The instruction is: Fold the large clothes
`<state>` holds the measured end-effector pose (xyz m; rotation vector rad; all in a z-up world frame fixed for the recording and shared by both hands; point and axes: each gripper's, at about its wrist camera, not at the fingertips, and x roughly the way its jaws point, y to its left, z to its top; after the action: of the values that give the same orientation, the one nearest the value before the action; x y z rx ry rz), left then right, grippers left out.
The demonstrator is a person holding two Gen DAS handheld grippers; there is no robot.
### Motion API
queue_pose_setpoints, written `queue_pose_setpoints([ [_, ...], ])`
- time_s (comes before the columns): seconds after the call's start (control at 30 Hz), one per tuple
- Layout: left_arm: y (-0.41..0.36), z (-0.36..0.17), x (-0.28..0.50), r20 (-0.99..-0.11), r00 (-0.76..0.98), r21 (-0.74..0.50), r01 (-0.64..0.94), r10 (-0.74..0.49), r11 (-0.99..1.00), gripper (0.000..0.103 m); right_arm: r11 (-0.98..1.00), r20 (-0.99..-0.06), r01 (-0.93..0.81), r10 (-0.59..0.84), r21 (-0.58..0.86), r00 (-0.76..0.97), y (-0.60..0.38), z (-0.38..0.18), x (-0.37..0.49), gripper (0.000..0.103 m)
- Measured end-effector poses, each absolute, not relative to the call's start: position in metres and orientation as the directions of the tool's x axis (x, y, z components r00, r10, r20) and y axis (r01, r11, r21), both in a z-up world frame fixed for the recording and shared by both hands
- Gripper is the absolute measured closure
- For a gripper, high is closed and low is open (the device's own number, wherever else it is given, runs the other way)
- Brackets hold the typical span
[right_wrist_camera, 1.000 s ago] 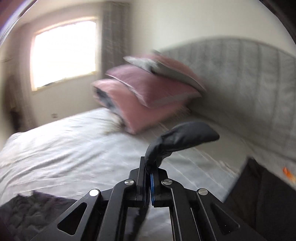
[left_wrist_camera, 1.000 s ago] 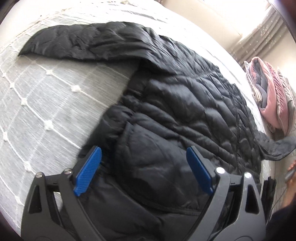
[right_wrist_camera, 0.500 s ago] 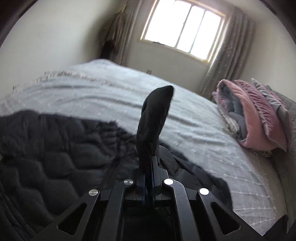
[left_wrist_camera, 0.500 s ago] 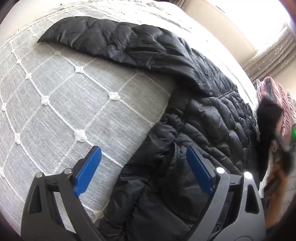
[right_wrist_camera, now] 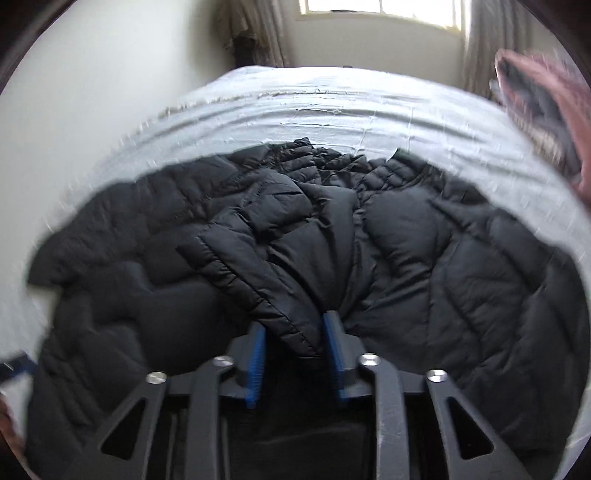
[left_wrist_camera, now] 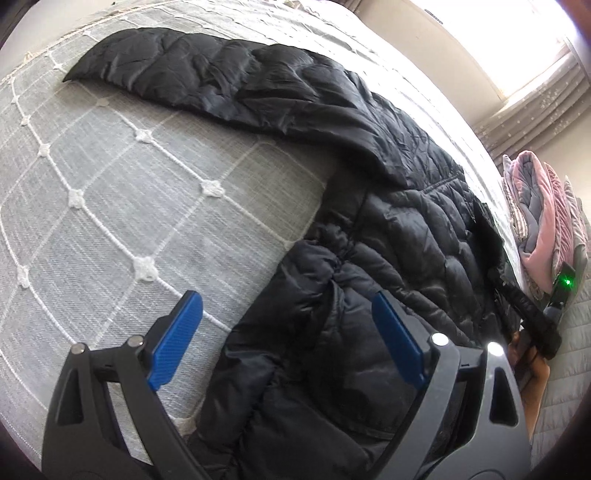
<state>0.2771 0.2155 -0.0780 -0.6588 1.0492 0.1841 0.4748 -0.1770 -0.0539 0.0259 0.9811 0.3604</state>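
A black quilted puffer jacket point(left_wrist_camera: 388, 240) lies spread on a grey bed. One sleeve point(left_wrist_camera: 192, 74) stretches out to the far left. My left gripper point(left_wrist_camera: 288, 332) is open and empty, low over the jacket's near edge. In the right wrist view the other sleeve point(right_wrist_camera: 266, 258) lies folded over the jacket body point(right_wrist_camera: 461, 277). Its cuff sits between the blue pads of my right gripper point(right_wrist_camera: 295, 347), whose jaws stand partly apart around it. The right gripper also shows in the left wrist view point(left_wrist_camera: 532, 317).
The grey bedspread point(left_wrist_camera: 110, 192) has a white diamond stitch pattern. Pink and grey folded bedding point(left_wrist_camera: 543, 221) is stacked at the far right. A window point(right_wrist_camera: 380, 5) with curtains is behind the bed.
My right gripper has swung the sleeve over onto the jacket body and its jaws have parted around the cuff. My left gripper has shifted a little left, still open.
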Motion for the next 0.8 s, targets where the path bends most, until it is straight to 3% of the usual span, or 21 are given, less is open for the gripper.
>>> queue_pose_setpoints([
  [0.03,0.215,-0.079,0.278,-0.848,0.503,-0.42,-0.442,-0.169,0.793,0.01,0.931,-0.798,-0.279,0.348,0.234,0.492,-0.177,-0.051,0.473,0.039],
  [0.07,0.216,-0.079,0.278,-0.847,0.502,-0.425,-0.446,-0.172,0.788,0.01,0.919,-0.789,-0.284,0.385,0.275,0.48,-0.176,-0.049,0.47,0.035],
  [0.13,0.218,-0.079,0.278,-0.847,0.505,-0.425,-0.451,-0.168,0.785,0.011,0.915,-0.789,-0.314,0.384,0.254,0.48,-0.164,-0.046,0.464,0.035],
  [0.3,0.223,-0.075,0.277,-0.845,0.513,-0.415,-0.456,-0.148,0.787,0.01,0.94,-0.806,-0.339,0.237,0.048,0.543,-0.129,-0.031,0.426,0.035],
  [0.4,0.229,-0.079,0.278,-0.845,0.511,-0.43,-0.468,-0.16,0.772,0.01,0.945,-0.769,-0.321,0.255,0.068,0.587,-0.133,-0.007,0.384,0.034],
  [0.5,0.243,-0.082,0.277,-0.843,0.513,-0.447,-0.498,-0.163,0.743,0.01,0.949,-0.737,-0.276,0.294,0.15,0.608,-0.154,0.008,0.337,0.022],
  [0.8,0.303,-0.076,0.253,-0.832,0.552,-0.445,-0.603,-0.057,0.662,0.01,0.958,-0.697,-0.152,0.28,0.242,0.66,-0.21,0.025,0.233,0.019],
])
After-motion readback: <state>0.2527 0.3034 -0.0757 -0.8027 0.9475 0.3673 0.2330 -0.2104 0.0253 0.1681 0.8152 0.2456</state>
